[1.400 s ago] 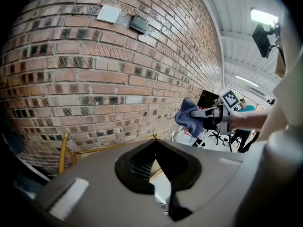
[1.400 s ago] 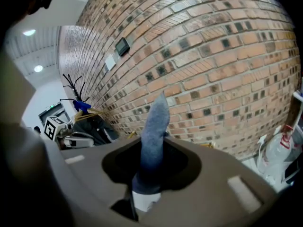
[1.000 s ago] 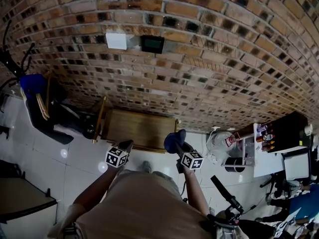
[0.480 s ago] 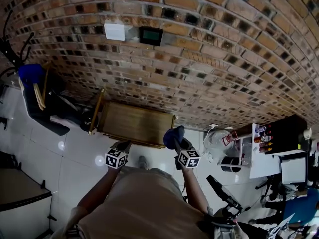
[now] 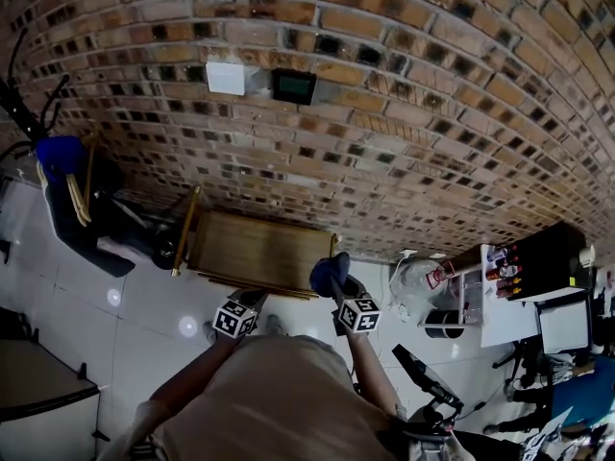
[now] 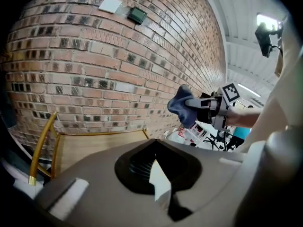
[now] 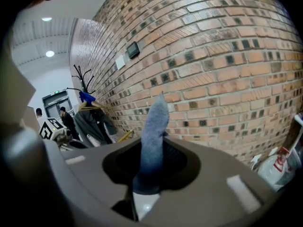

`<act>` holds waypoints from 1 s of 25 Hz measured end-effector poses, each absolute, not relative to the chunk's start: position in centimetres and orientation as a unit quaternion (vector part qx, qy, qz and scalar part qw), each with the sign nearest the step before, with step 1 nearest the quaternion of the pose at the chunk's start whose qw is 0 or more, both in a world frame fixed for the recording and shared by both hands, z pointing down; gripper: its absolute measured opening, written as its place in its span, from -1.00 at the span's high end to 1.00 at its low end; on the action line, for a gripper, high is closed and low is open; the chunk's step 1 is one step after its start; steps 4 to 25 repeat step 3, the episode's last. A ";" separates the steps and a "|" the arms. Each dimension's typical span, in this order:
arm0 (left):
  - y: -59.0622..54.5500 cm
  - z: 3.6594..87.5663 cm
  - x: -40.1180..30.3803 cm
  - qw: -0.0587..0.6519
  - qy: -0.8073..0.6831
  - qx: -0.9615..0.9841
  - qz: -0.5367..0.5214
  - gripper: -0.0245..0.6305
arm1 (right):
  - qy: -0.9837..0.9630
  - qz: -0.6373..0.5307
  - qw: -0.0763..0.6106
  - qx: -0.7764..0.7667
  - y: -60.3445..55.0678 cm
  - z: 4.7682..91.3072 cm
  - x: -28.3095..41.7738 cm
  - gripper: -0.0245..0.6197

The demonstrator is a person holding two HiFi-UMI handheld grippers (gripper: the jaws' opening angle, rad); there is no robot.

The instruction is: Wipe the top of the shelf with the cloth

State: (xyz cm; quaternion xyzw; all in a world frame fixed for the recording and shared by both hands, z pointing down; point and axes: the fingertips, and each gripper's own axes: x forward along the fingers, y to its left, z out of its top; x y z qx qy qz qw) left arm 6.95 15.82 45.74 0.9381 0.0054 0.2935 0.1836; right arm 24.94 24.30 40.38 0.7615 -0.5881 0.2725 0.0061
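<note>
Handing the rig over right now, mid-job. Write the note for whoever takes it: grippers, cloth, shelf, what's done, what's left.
Right gripper: jaws shut on the blue cloth, held in the air near the front right corner of the shelf top, not touching it.
Left gripper: jaws shut, empty, in front of the shelf.
Shelf top: bare wood, against the brick wall.
Done: cloth in grip.
Left: lower it onto the top and wipe across.

Head view: overhead, steeply down on the shelf. Left and right gripper views: lower, facing the brick wall (shared by all three).
</note>
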 end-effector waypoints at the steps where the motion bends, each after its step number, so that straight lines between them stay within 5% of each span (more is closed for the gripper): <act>1: 15.6 45.8 6.7 0.182 0.008 0.937 0.296 0.91 | -0.588 0.272 0.005 0.762 24.0 40.3 24.6 0.65; 25: 14.9 45.8 6.0 0.182 0.011 0.936 0.303 0.91 | -0.588 0.270 0.003 0.762 23.3 40.1 23.9 0.65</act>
